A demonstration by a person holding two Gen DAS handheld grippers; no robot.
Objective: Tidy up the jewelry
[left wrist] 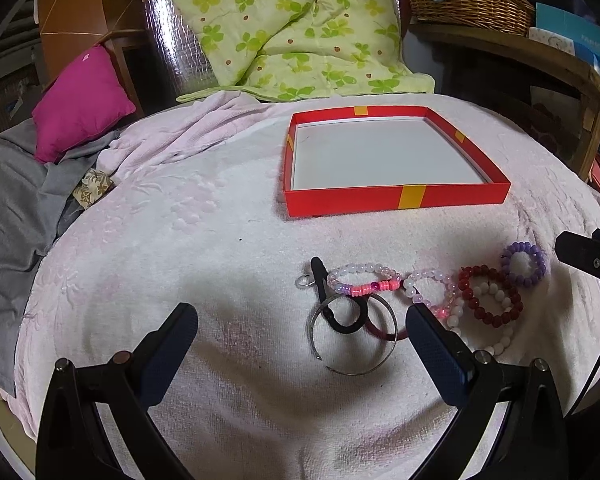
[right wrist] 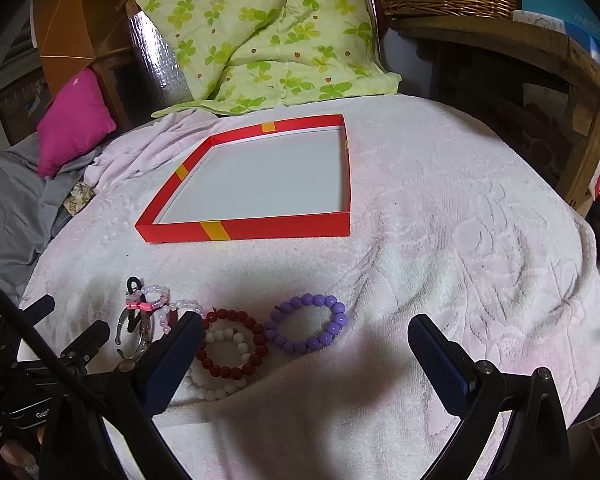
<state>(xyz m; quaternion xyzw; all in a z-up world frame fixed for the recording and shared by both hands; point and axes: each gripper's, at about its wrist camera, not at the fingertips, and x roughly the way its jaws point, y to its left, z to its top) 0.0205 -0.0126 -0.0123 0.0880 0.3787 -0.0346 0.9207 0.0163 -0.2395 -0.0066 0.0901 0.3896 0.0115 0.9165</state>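
red tray [left wrist: 396, 199] seemingly holds nothing; bracelets [right wrist: 236, 344] lie beside it on towel [right wrist: 440, 240].

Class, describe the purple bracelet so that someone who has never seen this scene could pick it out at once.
Find the red tray on the pale pink towel. In front of it lies a row of jewelry; the purple bracelet is the ring at its right end, beside the dark red bead bracelet. It alone has opaque lilac beads.
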